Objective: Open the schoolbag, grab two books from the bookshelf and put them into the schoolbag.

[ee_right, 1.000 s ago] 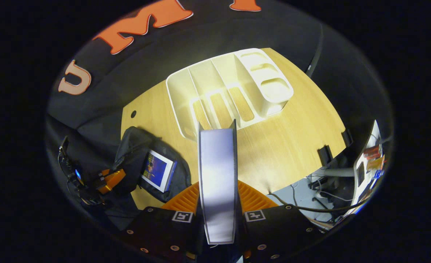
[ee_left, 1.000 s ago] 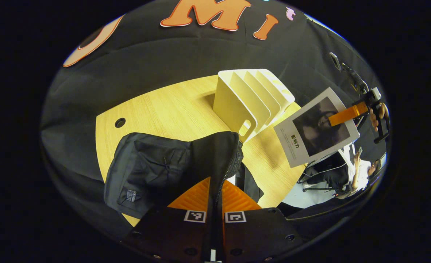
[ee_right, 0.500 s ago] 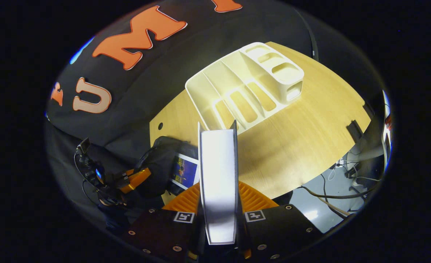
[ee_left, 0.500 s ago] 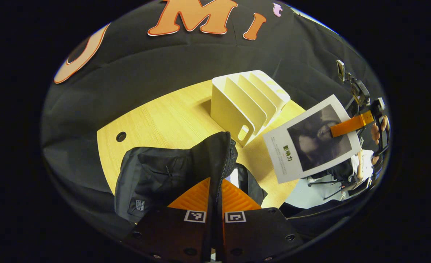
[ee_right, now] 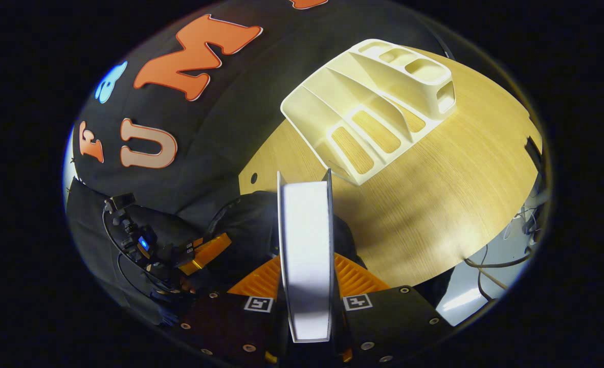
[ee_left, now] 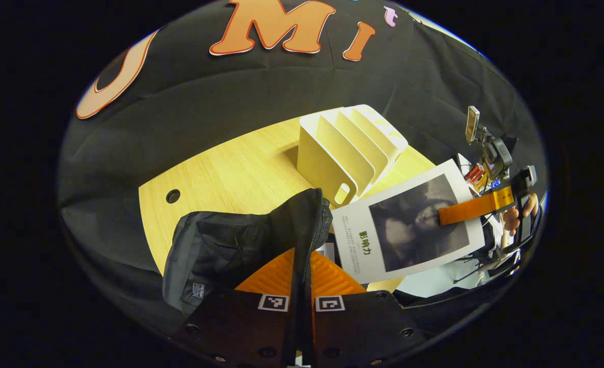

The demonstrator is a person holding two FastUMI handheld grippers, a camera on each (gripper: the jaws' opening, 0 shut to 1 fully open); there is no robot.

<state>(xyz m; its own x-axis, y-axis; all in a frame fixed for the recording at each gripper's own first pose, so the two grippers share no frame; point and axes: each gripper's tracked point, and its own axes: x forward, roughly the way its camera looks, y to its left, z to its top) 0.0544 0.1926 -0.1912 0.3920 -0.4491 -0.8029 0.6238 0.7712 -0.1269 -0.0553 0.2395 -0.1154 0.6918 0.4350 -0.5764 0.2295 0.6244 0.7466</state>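
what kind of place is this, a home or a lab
Most likely a staged recording booth in a lab, not a home: black cloth wall behind a wooden table, loose cables on the floor, and a handheld right gripper carrying a book.

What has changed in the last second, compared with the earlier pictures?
The right gripper has carried the book from beside the bookshelf toward the schoolbag, now near its opening. The left gripper stays shut on the schoolbag's flap; the bookshelf has not moved.
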